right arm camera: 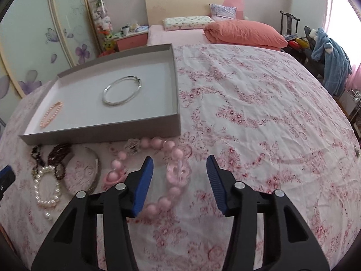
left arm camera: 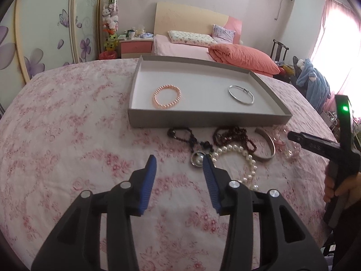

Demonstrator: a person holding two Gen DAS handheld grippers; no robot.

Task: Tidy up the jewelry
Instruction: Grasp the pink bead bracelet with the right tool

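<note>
Pearls tangle with the pendant beside your empty, parted left gripper; your right gripper, also released, could drag neighbouring pink beads.

A white cloth printed with pink flowers is seen under everything. The tray is grey outside and white inside. In it, a bracelet of peach-pink beads and a silver bangle are shown. On the cloth, white pearls, dark red-brown beads, black beads, a dull silver cuff and large pale pink beads are seen. Blue ribbed pads are fitted on black fingers.
</note>
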